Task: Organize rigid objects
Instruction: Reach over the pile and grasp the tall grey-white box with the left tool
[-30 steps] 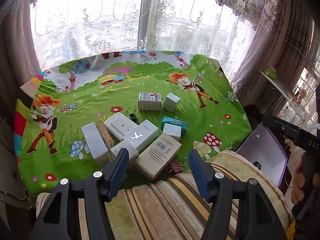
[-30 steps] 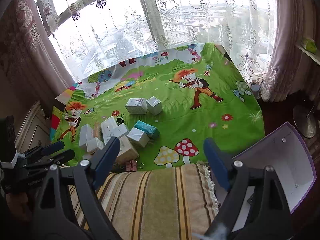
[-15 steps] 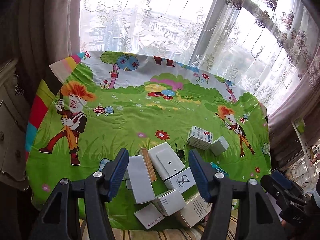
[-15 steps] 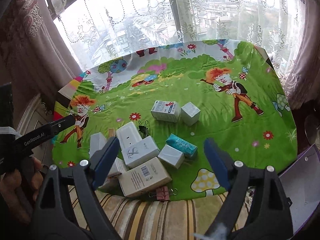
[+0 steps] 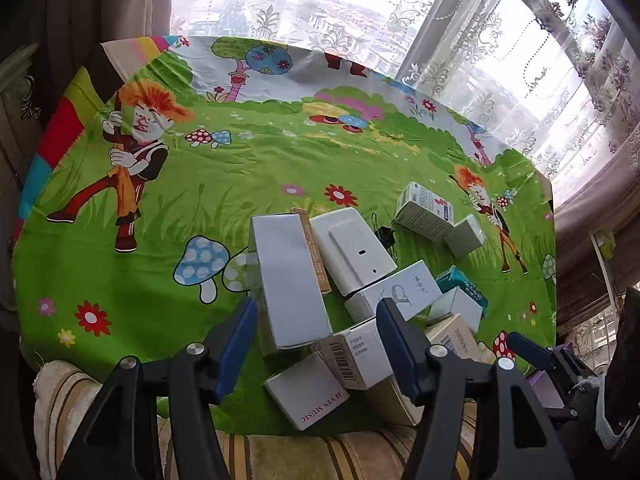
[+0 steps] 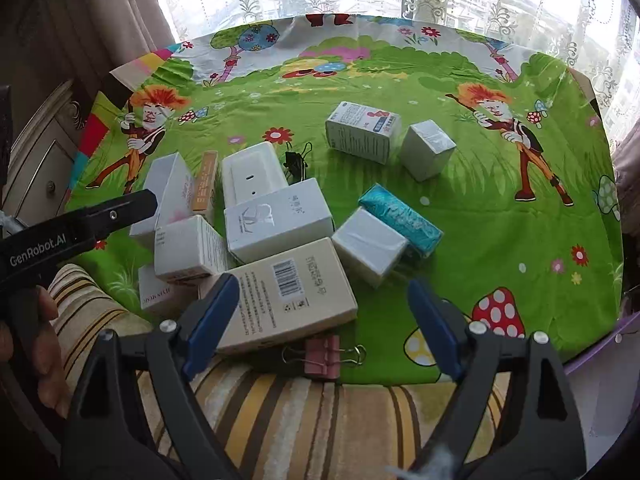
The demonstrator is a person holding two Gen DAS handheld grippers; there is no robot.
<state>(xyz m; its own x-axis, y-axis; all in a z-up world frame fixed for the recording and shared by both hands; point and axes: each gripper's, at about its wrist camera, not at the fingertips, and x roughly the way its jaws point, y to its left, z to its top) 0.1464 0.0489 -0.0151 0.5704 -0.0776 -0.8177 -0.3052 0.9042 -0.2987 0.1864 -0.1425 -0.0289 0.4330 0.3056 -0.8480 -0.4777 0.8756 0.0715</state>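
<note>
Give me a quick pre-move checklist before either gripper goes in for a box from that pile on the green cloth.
1. left gripper empty and open: ok, nothing between its blue pads.
2. right gripper empty and open: ok, jaws stand wide with nothing clamped.
3. Nearest target free to take: not ok, the barcode box lies partly under the white logo box.
4. Loose items out of the way: not ok, the pink binder clip sits at the cloth's near edge, just ahead of the right gripper.
5. Grippers apart from each other: ok, the left one shows at the far left of the right wrist view.
6. Destination container: cannot tell, only a purple edge shows.
</note>
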